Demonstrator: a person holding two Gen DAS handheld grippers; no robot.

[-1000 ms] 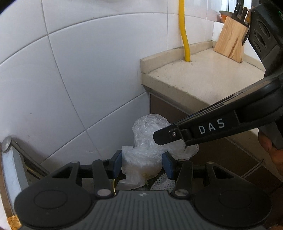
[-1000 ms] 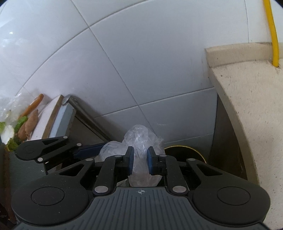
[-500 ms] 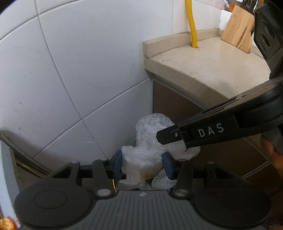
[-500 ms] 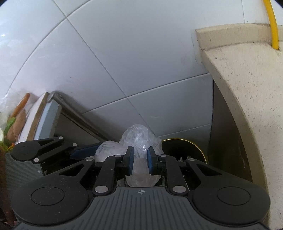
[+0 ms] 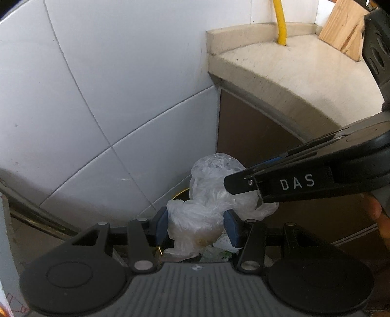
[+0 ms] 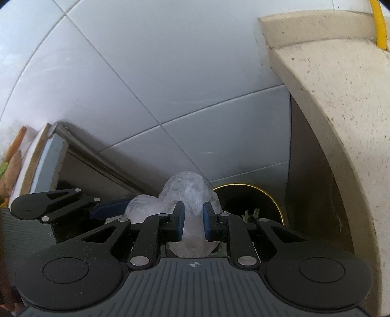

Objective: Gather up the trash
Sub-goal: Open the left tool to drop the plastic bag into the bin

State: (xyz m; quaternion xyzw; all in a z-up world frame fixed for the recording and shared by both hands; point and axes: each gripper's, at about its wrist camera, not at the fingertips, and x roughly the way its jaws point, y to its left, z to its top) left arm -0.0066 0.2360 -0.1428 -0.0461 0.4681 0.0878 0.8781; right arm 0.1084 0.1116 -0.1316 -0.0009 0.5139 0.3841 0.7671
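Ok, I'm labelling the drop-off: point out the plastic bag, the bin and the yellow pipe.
plastic bag (image 5: 195,219), left wrist view, crumpled middle between the pads.
bin (image 6: 273,196), right wrist view, gold rim.
yellow pipe (image 5: 280,22), left wrist view, its length above the counter.

both wrist views tilt steeply down, close over a clear plastic bag (image 5: 207,195) (image 6: 187,195); shared: white tiled wall (image 5: 109,85) (image 6: 158,73), stone counter (image 5: 292,68) (image 6: 341,97), yellow pipe (image 5: 280,22) (image 6: 379,22).

1. A speckled beige stone countertop (image 5: 304,70) fills the far right, its rounded edge curving over a brown cabinet front (image 5: 256,131).
2. A wooden knife block (image 5: 346,26) stands at its far right.
3. A yellow pipe (image 5: 280,22) rises from its far edge by the tiled wall.
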